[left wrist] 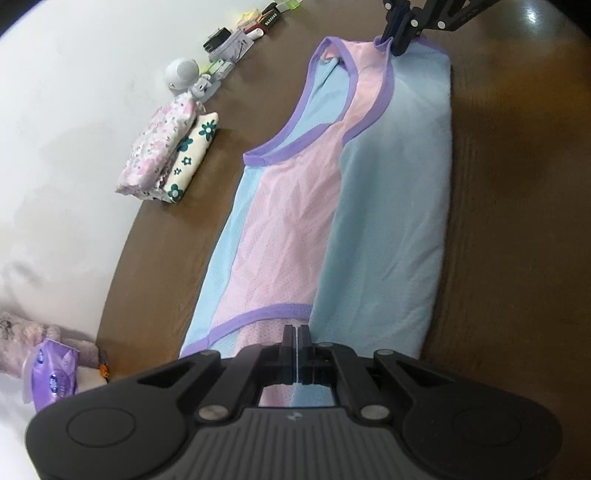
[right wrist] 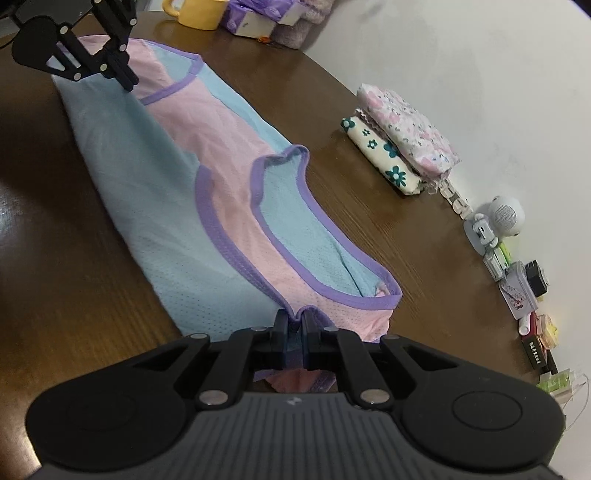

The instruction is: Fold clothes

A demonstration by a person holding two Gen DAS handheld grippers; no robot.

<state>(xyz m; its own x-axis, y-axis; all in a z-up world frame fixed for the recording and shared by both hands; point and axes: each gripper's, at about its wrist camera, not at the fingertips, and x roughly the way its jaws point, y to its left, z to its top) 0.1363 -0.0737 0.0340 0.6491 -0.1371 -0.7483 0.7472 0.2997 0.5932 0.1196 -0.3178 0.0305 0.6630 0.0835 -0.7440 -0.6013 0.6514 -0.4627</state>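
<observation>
While the pink-and-blue mesh tank top lies stretched lengthwise on the brown wooden table, each end is pinched by a gripper. Left gripper is clenched on the hem end, fingers pressed together with pink and blue fabric passing between and under them; in the right wrist view it sits at the far end, tips down on the cloth. Right gripper is clenched on the shoulder-strap end, purple trim bunched between its fingers; from the left wrist view it grips the strap at the far end. One blue side panel is folded over the pink middle, purple-edged neckline and armholes facing up. Near the table's far edge, well apart from the top, sit two folded floral cloths, stacked side by side. Beside them a small white robot figure and a row of small items along the wall. Yellow mug and purple tissue pack lie past the hem end.
</observation>
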